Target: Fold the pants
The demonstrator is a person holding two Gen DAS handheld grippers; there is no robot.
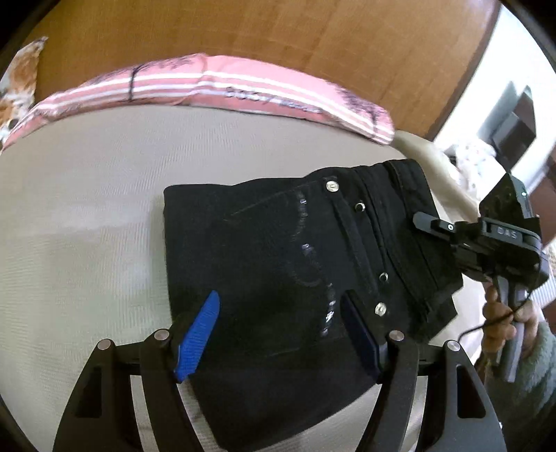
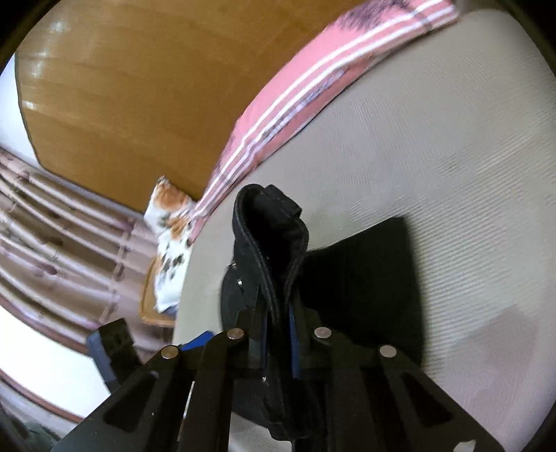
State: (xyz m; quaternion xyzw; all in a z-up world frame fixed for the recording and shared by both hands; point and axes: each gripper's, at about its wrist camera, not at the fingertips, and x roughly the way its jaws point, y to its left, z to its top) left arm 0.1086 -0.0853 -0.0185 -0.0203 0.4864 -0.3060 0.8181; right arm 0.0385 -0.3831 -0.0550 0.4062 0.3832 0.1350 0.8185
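the left tool point(image 1: 278, 333) pointed steeply down over the black pants point(image 1: 278, 250), its two fingers spread wide apart, the blue pad point(image 1: 198, 337) on one side and the dark pad point(image 1: 359, 337) on the other, both resting over the cloth without pinching it. the pants lay folded into a compact dark block on the beige bed point(image 1: 87, 215), the waistband end turned toward the right of the left wrist view, where two silver buttons point(image 1: 332, 186) and two small dark rivets point(image 1: 359, 207) showed along the seams. the right tool point(image 2: 276, 333) angled less steeply, its fingers drawn close together and clamped on a thick fold of the waistband point(image 2: 274, 226), which stood up in a loop above the rest of the pants point(image 2: 365, 278) lying flat on the bed point(image 2: 434, 156). in the left wrist view the right tool point(image 1: 434, 222) reached in from the right edge at the waistband corner, and one hand point(image 1: 504, 313) with a grey-green sleeve point(image 1: 531, 375) gripped its handle. one pink striped pillow point(image 1: 215, 87) lay along the far edge of the bed against a wooden headboard point(image 1: 278, 31). one patterned cushion in orange and white point(image 2: 170, 243) sat beside the pillow point(image 2: 312, 90), and striped curtains point(image 2: 52, 222) hung beyond it in the right wrist view.
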